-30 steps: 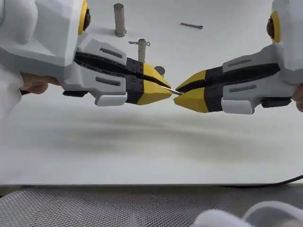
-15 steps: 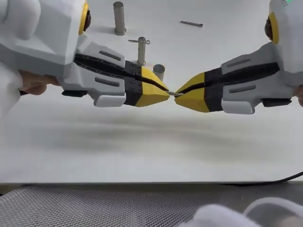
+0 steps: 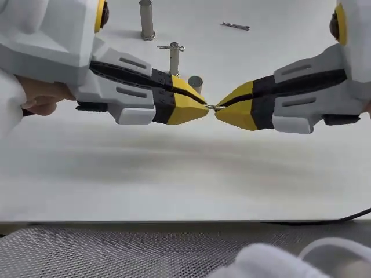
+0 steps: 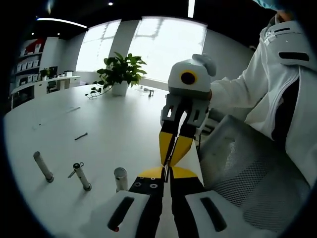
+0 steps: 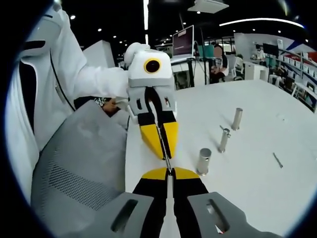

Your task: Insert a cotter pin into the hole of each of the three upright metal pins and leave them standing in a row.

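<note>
No legible txt, labels, brand marks or nos. anywhere. Screen (image 5: 184,40), approx. 12 o'clock in right gripper view: content too blurred to read.

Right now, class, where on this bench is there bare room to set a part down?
Free: the broad table strip from the near edge up to the left gripper and right gripper; also the patch between the loose cotter pin and the right gripper. Crowded: the centre, where both pinch the held cotter pin just before the row of metal pins.
</note>
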### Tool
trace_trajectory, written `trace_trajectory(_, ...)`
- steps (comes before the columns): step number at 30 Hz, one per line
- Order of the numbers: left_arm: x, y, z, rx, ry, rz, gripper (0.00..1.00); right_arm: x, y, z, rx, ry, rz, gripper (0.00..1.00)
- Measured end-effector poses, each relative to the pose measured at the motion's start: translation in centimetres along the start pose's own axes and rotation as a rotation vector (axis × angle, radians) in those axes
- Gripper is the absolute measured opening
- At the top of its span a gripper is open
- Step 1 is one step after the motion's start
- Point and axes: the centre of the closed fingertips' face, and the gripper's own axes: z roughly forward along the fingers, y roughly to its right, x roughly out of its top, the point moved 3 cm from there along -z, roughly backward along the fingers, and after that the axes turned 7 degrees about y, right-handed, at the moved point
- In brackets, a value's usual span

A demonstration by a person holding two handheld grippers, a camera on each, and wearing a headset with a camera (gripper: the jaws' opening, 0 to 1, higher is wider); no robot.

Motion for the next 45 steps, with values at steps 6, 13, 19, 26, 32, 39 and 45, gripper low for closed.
trace_trajectory(6,0.1,-0.8,0.0,0.025,-0.001,0.062,0.05,0.4,0.1,0.0,-0.008,0.019,0.004,0.00)
trace_trajectory(13,0.1,-1.9,0.0,0.058,0.008,0.077,0.13,0.6,1.5,-0.4,-0.059,0.032,0.012,0.00)
trace_trajectory(19,0.0,-2.7,0.0,0.091,-0.003,0.084,0.26,-0.6,3.4,-1.2,-0.109,0.000,0.004,0.00)
trace_trajectory(26,0.0,-4.0,0.2,0.125,0.001,0.085,0.32,-1.3,4.4,-1.6,-0.133,-0.024,0.004,0.00)
trace_trajectory(32,-0.6,-5.1,0.6,0.122,-0.024,0.081,0.31,-2.2,4.9,-1.5,-0.137,-0.051,0.003,0.00)
trace_trajectory(39,-1.9,-5.9,1.1,0.104,-0.054,0.075,0.27,-3.0,5.1,-1.1,-0.125,-0.084,-0.001,0.00)
trace_trajectory(45,-2.6,-6.2,1.3,0.074,-0.067,0.070,0.20,-3.4,5.5,-0.8,-0.116,-0.098,0.000,0.00)
